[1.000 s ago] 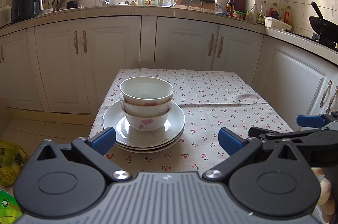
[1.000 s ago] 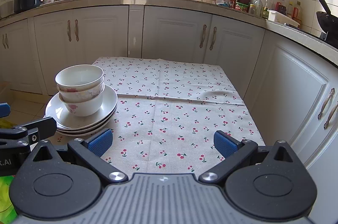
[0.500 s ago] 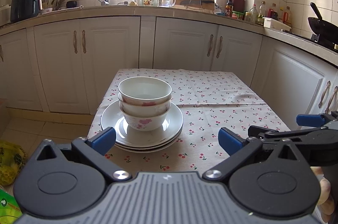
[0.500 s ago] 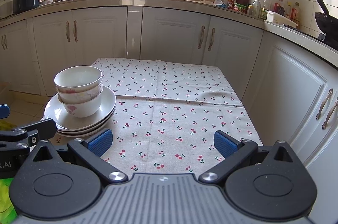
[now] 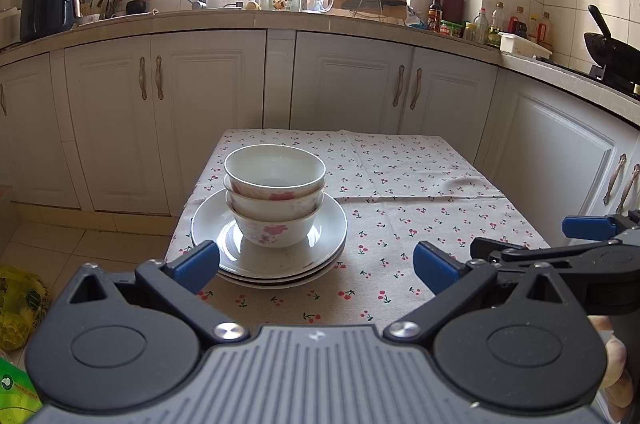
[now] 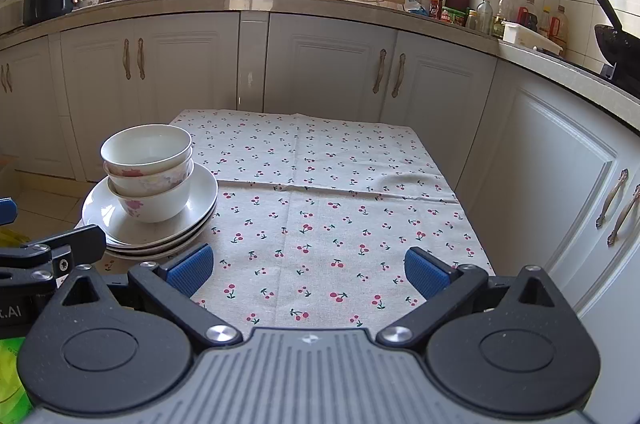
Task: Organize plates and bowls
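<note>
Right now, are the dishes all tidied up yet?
Nearly, it seems. Three bowls sit nested on stacked plates on the cherry tablecloth. Left hand-held gripper and right hand-held gripper are open, holding nothing. No loose dishes show.

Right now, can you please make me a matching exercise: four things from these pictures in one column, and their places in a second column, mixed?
Things:
1. bowls
2. plates
3. kettle
4. wok

Places:
A. far right counter
B. far left counter
C. stacked on the plates
D. on the cherry tablecloth

Pairs: 1-C, 2-D, 3-B, 4-A
</note>
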